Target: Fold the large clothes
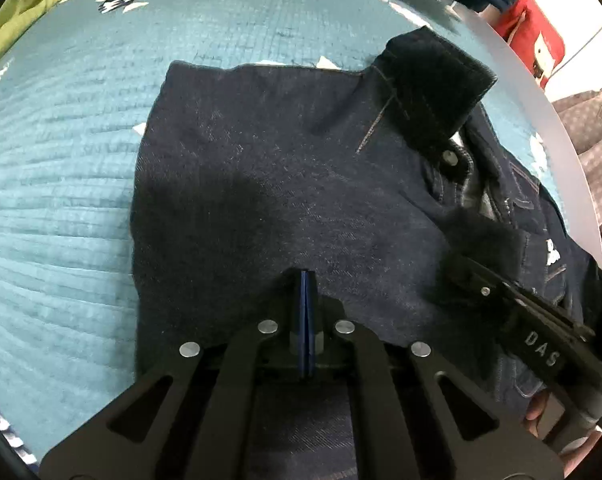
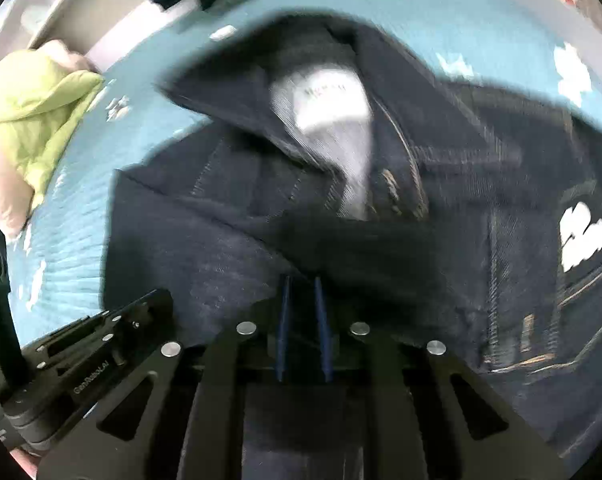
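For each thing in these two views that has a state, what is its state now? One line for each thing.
Left gripper: shut, blue pads together, tips at the denim.
Right gripper: a narrow gap between its pads, dark denim at the tips; a grip cannot be told.
Jeans: partly folded on the blue bedspread, waistband open, white label showing.
Green quilt: bunched at the bed's edge.
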Demonstrator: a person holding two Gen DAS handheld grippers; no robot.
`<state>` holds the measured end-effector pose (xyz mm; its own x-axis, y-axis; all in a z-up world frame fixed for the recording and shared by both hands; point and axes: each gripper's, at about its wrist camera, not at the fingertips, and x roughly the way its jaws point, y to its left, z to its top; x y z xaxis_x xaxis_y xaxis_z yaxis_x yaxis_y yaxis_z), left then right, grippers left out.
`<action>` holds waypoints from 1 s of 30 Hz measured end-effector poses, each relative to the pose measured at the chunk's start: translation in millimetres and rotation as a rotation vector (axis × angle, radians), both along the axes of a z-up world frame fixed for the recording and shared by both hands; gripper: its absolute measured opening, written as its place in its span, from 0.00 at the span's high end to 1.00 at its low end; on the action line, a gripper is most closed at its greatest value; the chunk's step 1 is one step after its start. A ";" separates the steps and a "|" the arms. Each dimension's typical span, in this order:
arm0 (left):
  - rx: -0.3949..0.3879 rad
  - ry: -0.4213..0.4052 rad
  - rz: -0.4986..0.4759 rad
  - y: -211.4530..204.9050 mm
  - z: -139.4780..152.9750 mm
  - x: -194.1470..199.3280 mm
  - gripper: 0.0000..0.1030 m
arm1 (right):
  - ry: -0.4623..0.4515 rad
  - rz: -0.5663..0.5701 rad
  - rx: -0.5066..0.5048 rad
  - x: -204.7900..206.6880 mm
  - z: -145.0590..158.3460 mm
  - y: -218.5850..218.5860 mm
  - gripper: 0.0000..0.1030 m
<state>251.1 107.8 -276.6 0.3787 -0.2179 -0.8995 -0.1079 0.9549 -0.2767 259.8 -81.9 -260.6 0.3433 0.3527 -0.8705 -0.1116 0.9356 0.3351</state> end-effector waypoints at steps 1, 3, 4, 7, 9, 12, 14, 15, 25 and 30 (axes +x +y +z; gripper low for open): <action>-0.002 -0.015 -0.010 1.1 1.4 -3.3 0.98 | 0.013 -0.015 0.021 -1.8 -0.2 -5.9 0.98; -0.003 -0.005 -0.009 7.7 5.2 -10.1 0.98 | 0.041 -0.026 0.051 -3.2 2.8 -17.0 1.00; -0.004 0.003 -0.007 11.3 7.3 -12.6 0.98 | 0.041 -0.036 0.039 -4.2 6.1 -22.2 1.00; 0.048 0.011 0.009 24.4 12.0 -23.3 0.98 | -0.030 -0.127 -0.201 -12.2 18.2 -38.4 0.93; -0.014 -0.005 0.017 36.2 6.7 -28.7 0.98 | 0.009 -0.127 -0.117 -10.7 8.3 -56.4 1.00; -0.057 0.010 0.064 40.8 8.6 -33.4 0.98 | 0.045 -0.180 -0.034 -15.9 11.9 -69.0 0.96; -0.033 0.005 0.047 35.6 23.7 -41.8 0.97 | -0.011 -0.138 -0.043 -27.9 31.7 -58.3 0.93; -0.035 -0.012 0.032 33.7 30.4 -46.4 0.97 | -0.027 -0.111 -0.022 -32.6 39.1 -55.4 0.93; -0.061 -0.003 0.040 38.3 3.3 -81.2 0.98 | 0.051 -0.132 0.123 -42.6 -14.3 -46.9 0.99; -0.002 -0.012 0.026 27.2 3.2 -78.2 0.98 | 0.082 -0.152 0.110 -46.6 -0.4 -63.2 0.99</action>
